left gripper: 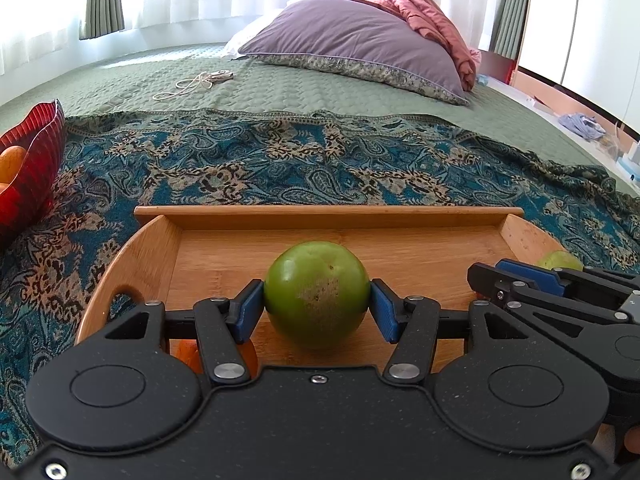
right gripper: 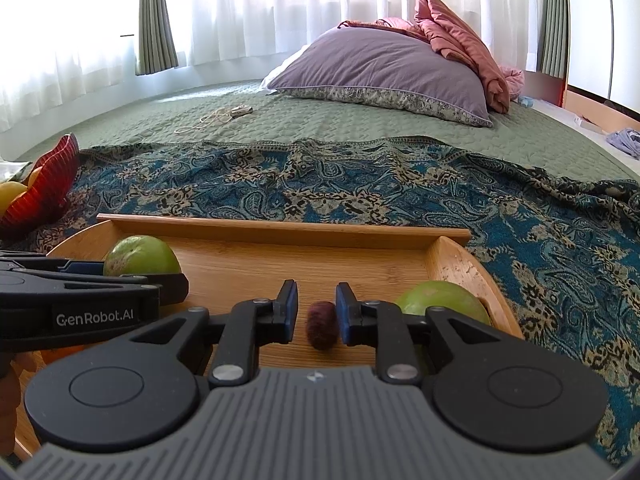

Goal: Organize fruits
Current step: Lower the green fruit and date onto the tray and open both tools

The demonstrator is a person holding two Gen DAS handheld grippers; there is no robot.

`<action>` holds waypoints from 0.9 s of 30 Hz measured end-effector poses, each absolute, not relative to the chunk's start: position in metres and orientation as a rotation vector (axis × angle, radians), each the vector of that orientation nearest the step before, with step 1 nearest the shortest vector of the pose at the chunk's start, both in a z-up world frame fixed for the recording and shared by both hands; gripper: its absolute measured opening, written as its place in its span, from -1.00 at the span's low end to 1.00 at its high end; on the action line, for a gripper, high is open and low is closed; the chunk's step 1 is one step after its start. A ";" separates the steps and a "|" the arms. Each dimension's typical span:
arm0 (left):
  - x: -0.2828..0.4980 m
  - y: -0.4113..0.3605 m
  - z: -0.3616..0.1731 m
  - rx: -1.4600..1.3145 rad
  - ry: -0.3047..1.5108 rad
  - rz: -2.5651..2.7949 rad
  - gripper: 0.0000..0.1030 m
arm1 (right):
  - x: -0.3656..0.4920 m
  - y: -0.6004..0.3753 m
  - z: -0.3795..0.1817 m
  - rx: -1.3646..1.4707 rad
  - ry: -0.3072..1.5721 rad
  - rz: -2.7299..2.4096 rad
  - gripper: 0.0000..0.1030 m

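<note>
The left hand-held gripper (left gripper: 317,306) is clamped on a green fruit (left gripper: 317,294), both blue pads pressed to its sides, just over the floor of the wooden tray (left gripper: 328,212). The right hand-held gripper (right gripper: 317,312) stands partly open over the same tray, with a small dark fruit (right gripper: 321,325) lying on the wood between its pads; the right pad looks to be touching it or nearly so, the left pad stands clear, so it seems set down, not held. No earlier picture is given, so only this can be said. To do this step well, the right pads should part enough to clear the dark fruit before lifting away, so it is not dragged or rolled. The left grip should stay even and centred, since a round, smooth fruit can slip sideways. The tray also holds a second green fruit (right gripper: 442,302) at its right end and something orange (left gripper: 188,354) near the left gripper. A red bowl (left gripper: 34,160) to the left on the patterned cloth (left gripper: 320,160) holds orange and yellow fruit (right gripper: 12,196).
</note>
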State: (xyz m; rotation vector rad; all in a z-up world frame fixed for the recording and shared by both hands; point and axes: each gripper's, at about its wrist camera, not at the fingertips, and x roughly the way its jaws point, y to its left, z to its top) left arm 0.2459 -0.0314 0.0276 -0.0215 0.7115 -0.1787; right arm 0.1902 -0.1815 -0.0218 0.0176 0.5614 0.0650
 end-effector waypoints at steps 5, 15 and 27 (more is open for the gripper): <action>0.242 -0.030 0.028 -0.017 0.700 -0.172 0.07 | 0.186 -0.183 -0.019 0.016 0.553 0.069 -0.28; 0.234 -0.031 0.040 0.005 0.658 -0.177 0.30 | 0.182 -0.182 -0.019 0.010 0.544 0.069 -0.23; 0.220 -0.031 0.053 0.015 0.622 -0.171 0.57 | 0.168 -0.182 -0.009 0.000 0.509 0.061 0.09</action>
